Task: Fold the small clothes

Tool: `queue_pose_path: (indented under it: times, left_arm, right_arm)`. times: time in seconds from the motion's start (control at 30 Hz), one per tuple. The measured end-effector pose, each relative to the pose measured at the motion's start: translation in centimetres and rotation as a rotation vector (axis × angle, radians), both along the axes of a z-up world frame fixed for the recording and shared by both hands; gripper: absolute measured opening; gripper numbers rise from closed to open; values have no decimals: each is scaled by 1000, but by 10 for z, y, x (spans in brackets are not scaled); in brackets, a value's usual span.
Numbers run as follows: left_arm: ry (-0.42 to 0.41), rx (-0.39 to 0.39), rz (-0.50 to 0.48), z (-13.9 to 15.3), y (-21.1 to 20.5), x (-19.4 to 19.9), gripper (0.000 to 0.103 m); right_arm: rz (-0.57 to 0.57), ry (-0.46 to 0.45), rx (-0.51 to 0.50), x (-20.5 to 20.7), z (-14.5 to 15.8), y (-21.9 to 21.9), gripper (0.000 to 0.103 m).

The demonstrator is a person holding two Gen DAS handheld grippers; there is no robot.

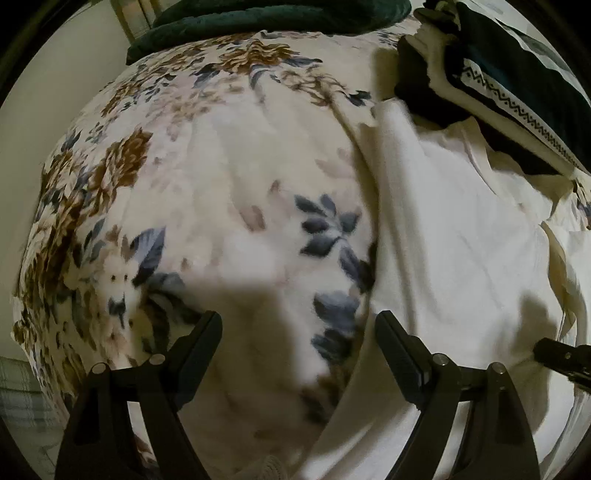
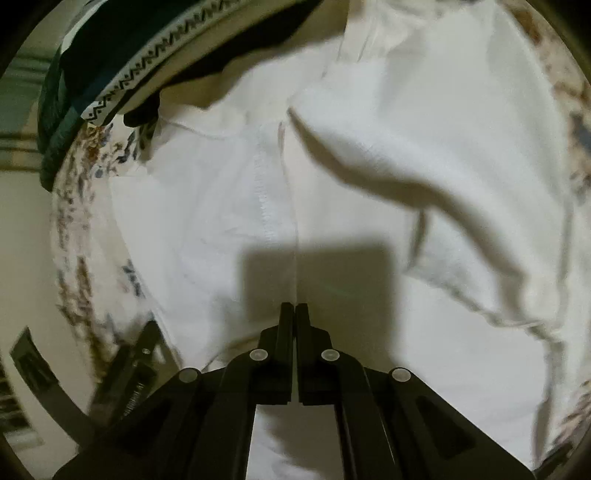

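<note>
The left gripper [image 1: 297, 321] is being held with its jaws spread wide, nothing lying between them; below the gap, the floral blanket [image 1: 177, 206] is being seen, its brown and blue-grey flower print running from 9 o'clock up to 12 o'clock in the left wrist view. The gripper's right finger is being positioned over the left edge of the white garment [image 1: 454, 236], though contact cannot be told.

The white garment is being spread on the blanket, occupying the 3 o'clock to 5 o'clock part of the left wrist view and nearly the whole of the right wrist view. A stitched seam [image 2: 263, 184] is being shown running from the centre toward 12 o'clock, and a raised fold [image 2: 388, 173] is being shown crossing toward 3 o'clock.

The right gripper [image 2: 294, 308] is being held with its jaws pressed together directly over the garment. Whether any cloth is being pinched between the tips cannot be told. Its square shadow is being cast on the cloth just ahead of the tips.

A dark stack of clothes with a zigzag-patterned band [image 2: 147, 66] is being seen at 11 o'clock in the right wrist view, resting beside the garment's far edge. A dark green cloth [image 1: 266, 18] is lying at 12 o'clock in the left wrist view.
</note>
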State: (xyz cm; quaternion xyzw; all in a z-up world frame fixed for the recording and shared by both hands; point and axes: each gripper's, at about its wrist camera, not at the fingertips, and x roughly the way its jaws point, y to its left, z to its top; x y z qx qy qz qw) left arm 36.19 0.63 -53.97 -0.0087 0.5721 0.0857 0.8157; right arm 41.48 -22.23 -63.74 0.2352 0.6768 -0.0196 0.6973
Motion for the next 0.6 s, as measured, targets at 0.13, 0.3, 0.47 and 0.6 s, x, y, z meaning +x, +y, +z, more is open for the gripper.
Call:
queue_pose_path:
  times: [0.13, 0.3, 0.47, 0.6]
  left_arm:
    - [4, 0, -9, 3, -3, 0, 85]
    - [-6, -20, -2, 24, -7, -7, 84]
    - [-11, -37, 0, 49, -22, -30, 84]
    - [-12, -41, -20, 67, -54, -61, 84]
  right_arm:
    - [51, 34, 15, 2, 6, -10, 5]
    - [43, 2, -12, -9, 43, -43, 62]
    - [-12, -12, -20, -37, 86, -109, 66]
    - [-16, -1, -14, -59, 106, -168, 67]
